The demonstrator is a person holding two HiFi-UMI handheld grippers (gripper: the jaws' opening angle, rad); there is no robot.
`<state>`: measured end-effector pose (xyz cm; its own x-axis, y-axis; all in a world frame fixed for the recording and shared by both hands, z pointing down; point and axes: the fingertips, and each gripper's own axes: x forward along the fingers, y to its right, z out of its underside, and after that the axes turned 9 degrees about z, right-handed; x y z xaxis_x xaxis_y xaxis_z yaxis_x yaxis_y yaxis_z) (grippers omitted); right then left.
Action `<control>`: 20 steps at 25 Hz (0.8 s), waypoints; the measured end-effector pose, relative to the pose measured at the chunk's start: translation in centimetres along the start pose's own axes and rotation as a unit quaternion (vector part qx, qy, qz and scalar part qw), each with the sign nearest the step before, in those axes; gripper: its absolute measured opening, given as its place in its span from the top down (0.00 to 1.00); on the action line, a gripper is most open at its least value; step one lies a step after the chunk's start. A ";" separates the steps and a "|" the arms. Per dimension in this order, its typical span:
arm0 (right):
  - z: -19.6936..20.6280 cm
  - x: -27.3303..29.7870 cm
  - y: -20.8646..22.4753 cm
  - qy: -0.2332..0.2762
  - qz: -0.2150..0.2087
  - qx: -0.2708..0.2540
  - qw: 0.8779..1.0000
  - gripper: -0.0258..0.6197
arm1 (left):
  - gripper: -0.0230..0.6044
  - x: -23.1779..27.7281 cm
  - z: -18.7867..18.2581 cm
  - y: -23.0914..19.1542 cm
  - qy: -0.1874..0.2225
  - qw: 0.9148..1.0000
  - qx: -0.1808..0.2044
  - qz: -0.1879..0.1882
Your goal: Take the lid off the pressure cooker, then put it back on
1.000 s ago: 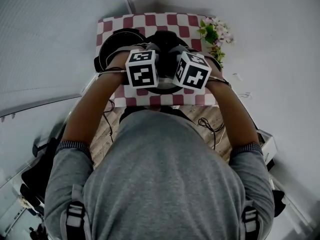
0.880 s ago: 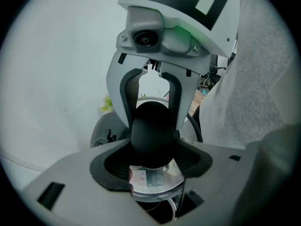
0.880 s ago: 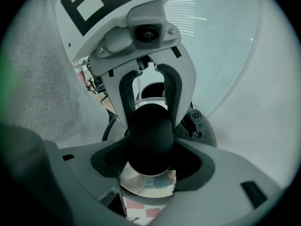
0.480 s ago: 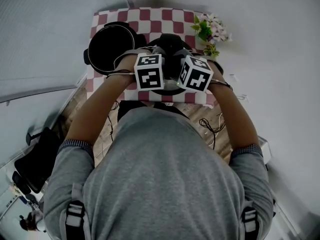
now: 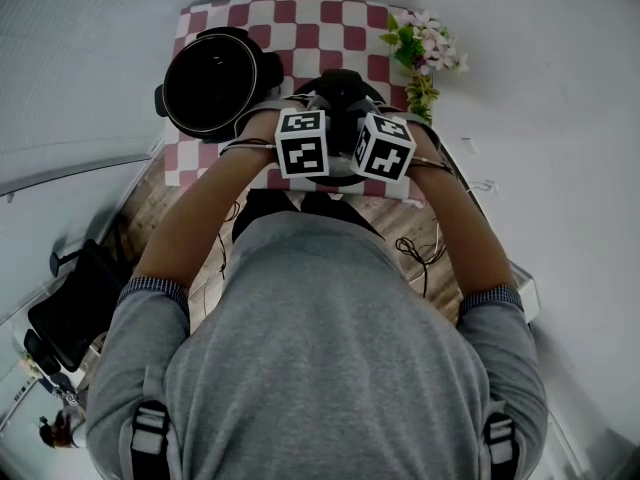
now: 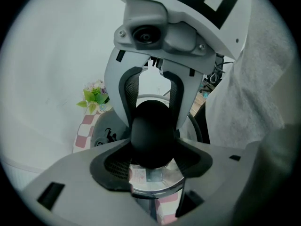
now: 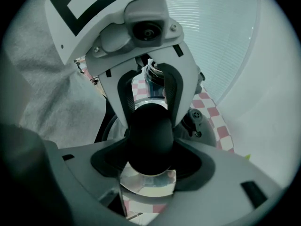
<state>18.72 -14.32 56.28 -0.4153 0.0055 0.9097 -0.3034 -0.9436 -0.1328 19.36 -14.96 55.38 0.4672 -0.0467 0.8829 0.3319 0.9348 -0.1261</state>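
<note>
Left gripper (image 6: 151, 163): clamped on knob (image 6: 151, 131)
Right gripper (image 7: 149, 166): clamped on same knob
Lid (image 5: 341, 84): mostly hidden behind cubes (image 5: 303, 143)
Pot (image 5: 212, 83): open, contents unclear

No words, brands or numbers can be read anywhere. The left marker cube (image 5: 302, 143) and the right marker cube (image 5: 385, 148) carry only black-and-white square patterns. A small pale sticker (image 6: 138, 175) on the pressure cooker lid (image 6: 165, 181) is too blurred to read.
</note>
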 end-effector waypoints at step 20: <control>3.9 10.7 -1.2 -0.030 -0.022 0.020 0.999 0.51 | 0.49 9.7 6.0 -1.7 -0.028 0.999 -0.012 0.033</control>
<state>17.99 -14.43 67.76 -0.3491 0.0281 0.9366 -0.2859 -0.9551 -0.0779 18.44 -14.95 66.89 0.4430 0.0358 0.8958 0.3213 0.9265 -0.1959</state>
